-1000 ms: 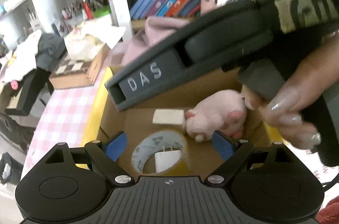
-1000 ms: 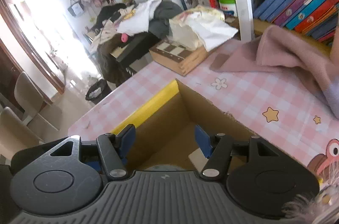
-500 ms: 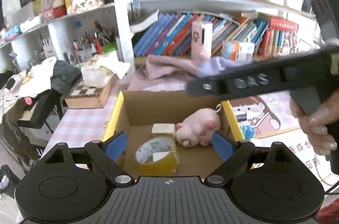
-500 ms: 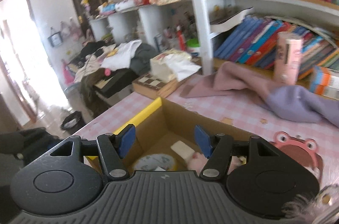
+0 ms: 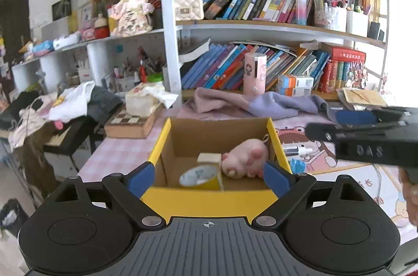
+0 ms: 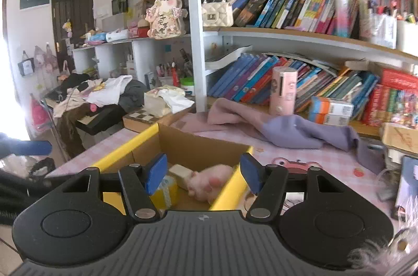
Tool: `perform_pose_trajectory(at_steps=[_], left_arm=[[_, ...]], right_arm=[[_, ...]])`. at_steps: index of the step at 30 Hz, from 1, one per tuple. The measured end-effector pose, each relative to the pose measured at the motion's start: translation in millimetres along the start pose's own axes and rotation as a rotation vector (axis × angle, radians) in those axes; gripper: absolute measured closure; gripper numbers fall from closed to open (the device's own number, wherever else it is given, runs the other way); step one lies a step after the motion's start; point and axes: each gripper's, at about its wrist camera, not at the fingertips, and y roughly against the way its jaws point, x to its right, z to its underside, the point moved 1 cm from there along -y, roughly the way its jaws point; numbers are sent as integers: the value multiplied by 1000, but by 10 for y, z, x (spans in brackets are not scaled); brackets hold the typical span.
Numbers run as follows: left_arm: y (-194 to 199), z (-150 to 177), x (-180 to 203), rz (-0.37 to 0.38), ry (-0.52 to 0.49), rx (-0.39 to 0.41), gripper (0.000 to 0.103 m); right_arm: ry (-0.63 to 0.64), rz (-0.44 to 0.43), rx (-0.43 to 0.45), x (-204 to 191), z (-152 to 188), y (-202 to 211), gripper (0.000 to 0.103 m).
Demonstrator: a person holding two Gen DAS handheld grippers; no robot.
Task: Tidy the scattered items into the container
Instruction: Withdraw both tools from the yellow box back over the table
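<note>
Holding nothing, both the left gripper and right gripper gape over the box containing a plush pig and tape roll.

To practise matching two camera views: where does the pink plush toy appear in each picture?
Left wrist view: pink plush toy just below centre, in the cardboard box's right half.
Right wrist view: plush low centre, inside the box.
Shared landmark: pink cylinder before the books.
</note>
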Motion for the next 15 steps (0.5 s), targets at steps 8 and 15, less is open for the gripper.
perform_pose_trajectory(at_steps=[8, 15], left_arm=[[421, 271, -5, -23, 36, 9, 11], [643, 574, 78, -49, 18, -12, 10]], right_arm=[[18, 36, 1, -120, 389, 476, 42], [10, 74, -9, -234, 750, 789, 37]])
